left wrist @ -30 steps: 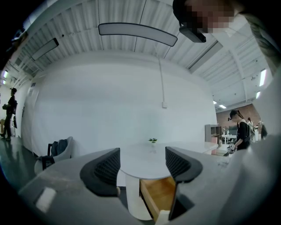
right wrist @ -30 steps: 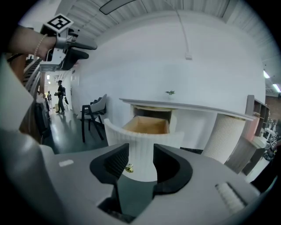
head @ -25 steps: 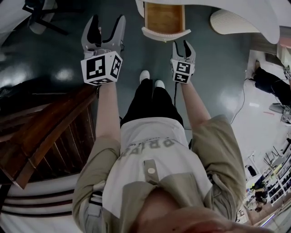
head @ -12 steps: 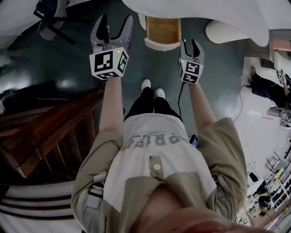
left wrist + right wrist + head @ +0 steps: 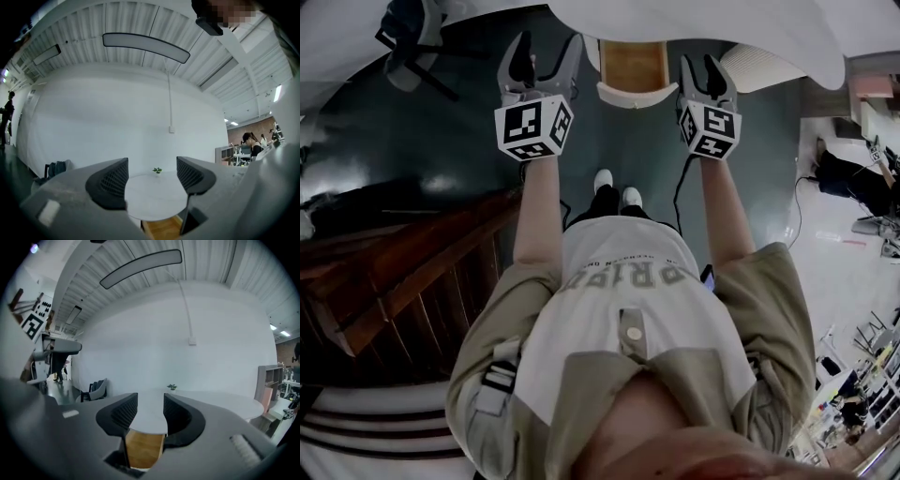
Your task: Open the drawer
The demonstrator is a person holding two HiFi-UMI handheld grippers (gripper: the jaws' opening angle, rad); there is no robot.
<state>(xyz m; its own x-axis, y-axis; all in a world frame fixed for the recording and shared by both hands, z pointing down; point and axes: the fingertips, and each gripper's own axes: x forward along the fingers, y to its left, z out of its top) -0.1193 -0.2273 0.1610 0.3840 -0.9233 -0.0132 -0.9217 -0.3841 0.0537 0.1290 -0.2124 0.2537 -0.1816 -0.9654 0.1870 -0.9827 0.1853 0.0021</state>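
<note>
The drawer [image 5: 633,67] stands pulled out from under the white table [image 5: 722,19], showing its wooden bottom and white front panel [image 5: 633,94]. My left gripper [image 5: 546,52] is held level to the left of the drawer, jaws wide open and empty. To the drawer's right, my right gripper [image 5: 703,67] has a narrower gap between its jaws, with nothing in it. In the left gripper view the left gripper [image 5: 152,176] frames the tabletop [image 5: 154,201]. Below the right gripper [image 5: 150,411], the right gripper view shows the drawer's wood [image 5: 143,448].
A dark wooden stair structure [image 5: 403,272] fills the left side. A chair [image 5: 412,37] stands at the far left by the table. A white ribbed round object [image 5: 769,61] lies right of the drawer. A small plant [image 5: 157,170] sits on the tabletop.
Both grippers have risen and now sit level with the drawer's sides, the right one by more. The drawer stays pulled out throughout.
</note>
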